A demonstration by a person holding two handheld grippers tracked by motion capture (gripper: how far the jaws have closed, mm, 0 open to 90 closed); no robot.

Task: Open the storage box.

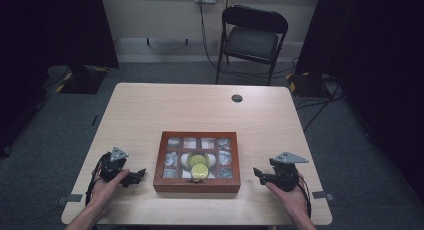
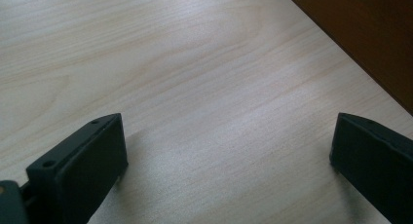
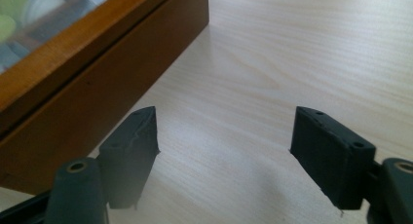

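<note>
The wooden box [image 1: 196, 162] with its glass-paned lid sits closed on the surface [image 1: 150, 110] between the two grippers, just beside each: the left gripper [image 1: 136, 176] rests to one side with jaws spread wide and nothing between them, the right gripper [image 1: 260, 175] to the other side, likewise spread and empty. To open it well, I judge each gripper should close in level on its own side of the box, one steadying the base while the other catches the lid's front edge. Lifting slowly should keep the box from sliding or tipping its contents.
</note>
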